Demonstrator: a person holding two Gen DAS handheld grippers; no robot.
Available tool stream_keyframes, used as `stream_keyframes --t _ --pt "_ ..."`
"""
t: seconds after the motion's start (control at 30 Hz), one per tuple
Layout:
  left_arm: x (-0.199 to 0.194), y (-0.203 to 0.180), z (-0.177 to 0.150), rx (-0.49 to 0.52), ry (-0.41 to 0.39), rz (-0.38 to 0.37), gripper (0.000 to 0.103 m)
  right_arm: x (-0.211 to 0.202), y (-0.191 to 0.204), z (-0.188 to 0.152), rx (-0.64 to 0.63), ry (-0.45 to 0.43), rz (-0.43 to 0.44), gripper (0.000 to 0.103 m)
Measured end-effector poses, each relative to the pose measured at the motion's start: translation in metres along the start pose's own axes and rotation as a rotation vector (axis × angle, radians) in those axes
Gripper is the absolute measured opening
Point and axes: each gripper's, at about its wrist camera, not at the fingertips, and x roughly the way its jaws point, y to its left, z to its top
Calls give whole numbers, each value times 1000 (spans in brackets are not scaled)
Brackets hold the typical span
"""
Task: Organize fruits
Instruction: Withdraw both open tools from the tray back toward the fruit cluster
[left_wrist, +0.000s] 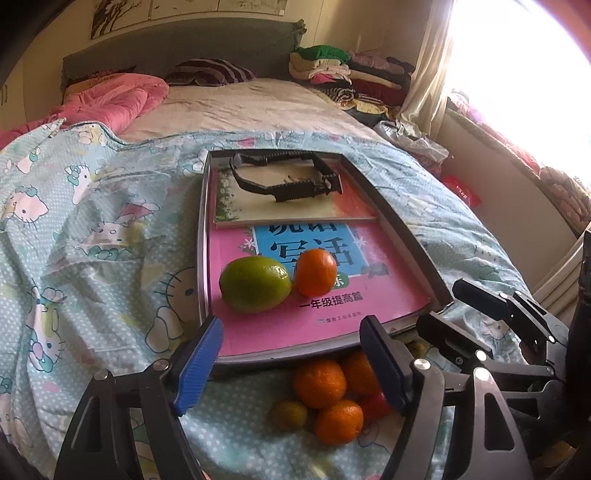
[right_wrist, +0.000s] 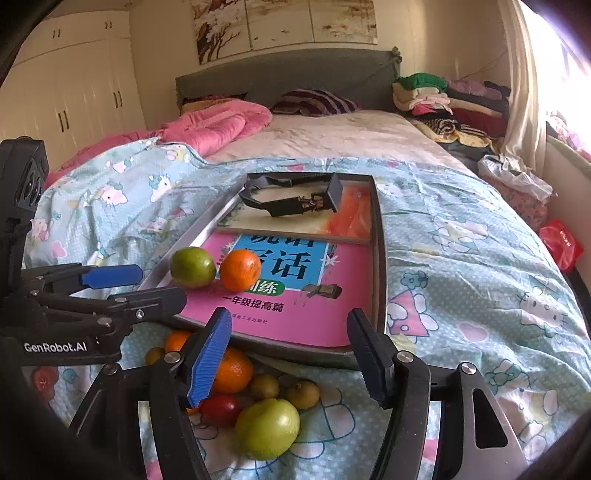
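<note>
Both jaws wide open, left gripper (left_wrist: 291, 363) and right gripper (right_wrist: 291, 356) holding nothing. Green fruit (left_wrist: 255, 283) touches orange (left_wrist: 316, 272) on the tray's (left_wrist: 413, 236) near-left (loose fruit pile (right_wrist: 258, 398) beside its near edge).

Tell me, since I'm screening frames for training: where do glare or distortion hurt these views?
Left wrist: the window is blown out white at upper right, washing out the curtain; the tray edges bow from the fisheye. Right wrist: milder glare at the right edge, dark vignette corners; fruits stay sharp in both.
</note>
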Motion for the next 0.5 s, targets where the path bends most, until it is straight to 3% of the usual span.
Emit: stream_keyframes --t 0.5 --pt "-23 -2 -13 12 -15 -8 77 -25 5 -12 -12 -17 -3 68"
